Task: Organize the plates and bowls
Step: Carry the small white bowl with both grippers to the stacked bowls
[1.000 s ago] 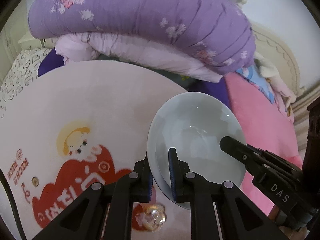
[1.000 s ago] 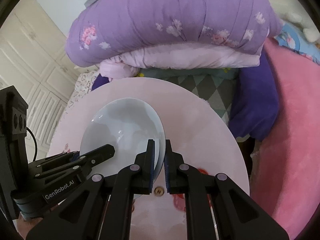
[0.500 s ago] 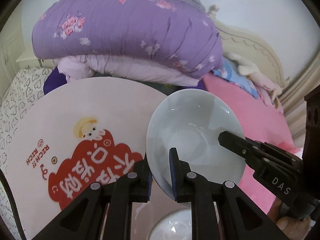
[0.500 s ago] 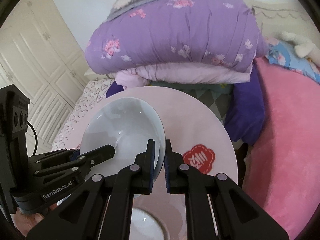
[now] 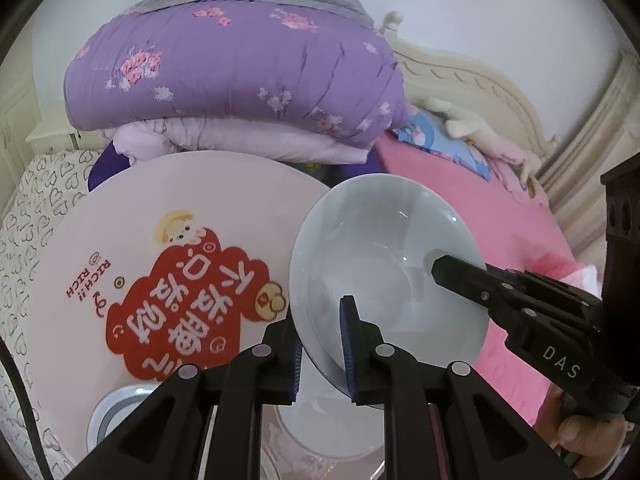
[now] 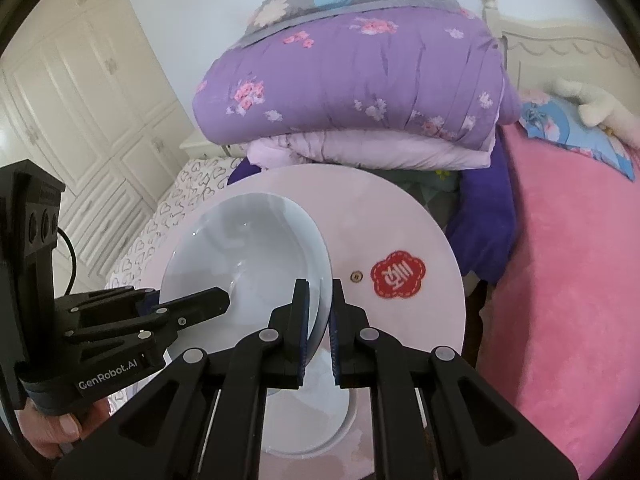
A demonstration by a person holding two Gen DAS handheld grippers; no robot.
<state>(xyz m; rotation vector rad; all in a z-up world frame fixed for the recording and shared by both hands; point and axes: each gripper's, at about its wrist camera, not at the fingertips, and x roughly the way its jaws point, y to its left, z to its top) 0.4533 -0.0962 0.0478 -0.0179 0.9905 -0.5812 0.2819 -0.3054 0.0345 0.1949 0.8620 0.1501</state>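
A pale blue-grey bowl [image 5: 384, 264] is held in the air above a round pink table [image 5: 132, 216], tilted so its hollow shows. Two black two-finger grippers share it. The left gripper [image 5: 320, 344] is clamped on the bowl's near left rim, one blue-padded finger inside and one outside. The right gripper [image 6: 320, 320] is clamped on the opposite rim in the same way; in the left view it reaches in from the right, held by a hand [image 5: 588, 436]. Below the bowl, on the near part of the table, sits a white plate [image 6: 316, 412], and a second dish with a grey rim [image 5: 116, 408] lies to its left. A red sticker with white lettering [image 5: 180, 304] covers the table's middle. Beyond the table's far edge, folded purple floral quilts [image 5: 240, 68] are stacked on a bed, with a pink blanket [image 6: 560, 280] to the right and white wardrobe doors [image 6: 80, 92] at far left.
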